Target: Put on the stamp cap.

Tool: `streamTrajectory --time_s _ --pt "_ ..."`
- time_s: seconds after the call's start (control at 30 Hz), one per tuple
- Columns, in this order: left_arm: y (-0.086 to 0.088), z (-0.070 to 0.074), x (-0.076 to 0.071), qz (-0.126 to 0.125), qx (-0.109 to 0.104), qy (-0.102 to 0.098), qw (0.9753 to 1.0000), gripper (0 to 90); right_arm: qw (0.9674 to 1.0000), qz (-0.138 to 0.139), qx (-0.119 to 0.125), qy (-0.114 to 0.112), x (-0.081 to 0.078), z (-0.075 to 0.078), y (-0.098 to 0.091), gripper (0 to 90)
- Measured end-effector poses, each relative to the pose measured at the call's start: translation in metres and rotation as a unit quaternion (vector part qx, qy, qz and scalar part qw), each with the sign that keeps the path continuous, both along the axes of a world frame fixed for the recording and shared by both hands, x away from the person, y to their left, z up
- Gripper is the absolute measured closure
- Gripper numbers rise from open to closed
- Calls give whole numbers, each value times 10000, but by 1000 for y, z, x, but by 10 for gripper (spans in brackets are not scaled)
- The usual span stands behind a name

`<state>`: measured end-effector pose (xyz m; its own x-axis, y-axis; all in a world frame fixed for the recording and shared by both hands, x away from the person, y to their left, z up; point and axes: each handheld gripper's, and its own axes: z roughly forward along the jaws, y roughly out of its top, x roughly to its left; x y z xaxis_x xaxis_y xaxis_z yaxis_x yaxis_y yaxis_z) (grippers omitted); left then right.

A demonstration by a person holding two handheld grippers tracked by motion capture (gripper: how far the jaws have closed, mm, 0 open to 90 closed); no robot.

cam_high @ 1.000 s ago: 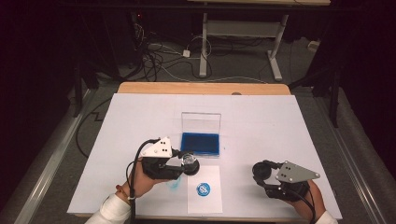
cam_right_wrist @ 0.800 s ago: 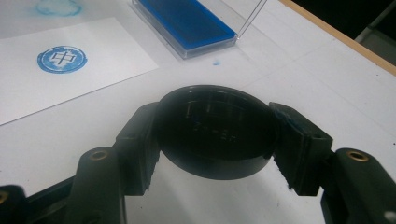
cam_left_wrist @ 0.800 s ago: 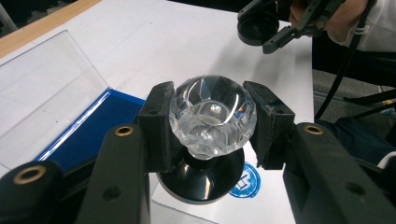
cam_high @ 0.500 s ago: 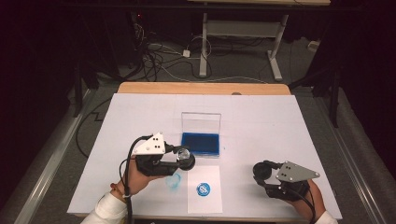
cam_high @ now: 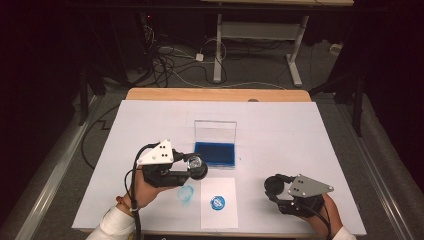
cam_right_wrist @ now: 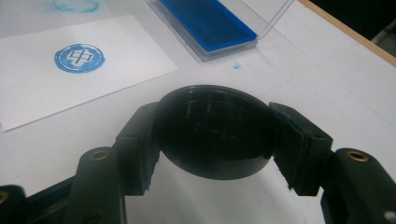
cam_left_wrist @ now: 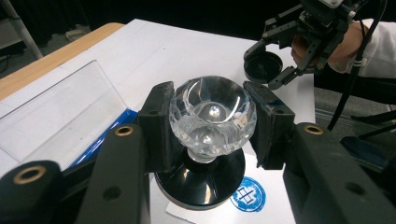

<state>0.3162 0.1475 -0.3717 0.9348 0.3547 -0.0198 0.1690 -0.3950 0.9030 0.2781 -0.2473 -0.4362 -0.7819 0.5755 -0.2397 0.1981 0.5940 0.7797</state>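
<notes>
My left gripper (cam_high: pixel 192 169) is shut on a stamp (cam_left_wrist: pixel 212 112), its pads on the clear faceted knob above the round black base. It hangs just left of a white paper sheet (cam_high: pixel 226 186) that carries a round blue stamp print (cam_high: pixel 217 202). Beyond the sheet lies a blue ink pad (cam_high: pixel 215 152) in a clear case with its lid (cam_high: pixel 215 131) standing upright. My right gripper (cam_high: pixel 274 186) is shut on a round black cap (cam_right_wrist: pixel 215 130), low over the table to the right of the sheet.
A faint blue smudge (cam_high: pixel 186 194) marks the white table cover (cam_high: pixel 300 135) beside the sheet's left edge. A small blue dot (cam_right_wrist: pixel 236 66) lies near the ink pad. The table's wooden far edge (cam_high: pixel 215 94) borders a dark floor with cables.
My left gripper, with the stamp in it, has drifted slightly left and away from me, off the sheet's upper corner. The right gripper and cap have kept still.
</notes>
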Motion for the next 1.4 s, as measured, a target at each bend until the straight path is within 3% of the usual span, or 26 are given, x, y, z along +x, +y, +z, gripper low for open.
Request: streamTrajectory --time_s 0.27,0.83,1.4 --pt "-1 1 1 -27 -86 3 10000 541 9996 253 -85 56 4 -4 23 384" --pt "-26 2 1 -356 -83 -17 9993 541 9959 869 185 191 11 -3 81 384" --pt "-39 1 1 -639 -229 50 9977 540 9932 1055 380 304 20 2 109 385"
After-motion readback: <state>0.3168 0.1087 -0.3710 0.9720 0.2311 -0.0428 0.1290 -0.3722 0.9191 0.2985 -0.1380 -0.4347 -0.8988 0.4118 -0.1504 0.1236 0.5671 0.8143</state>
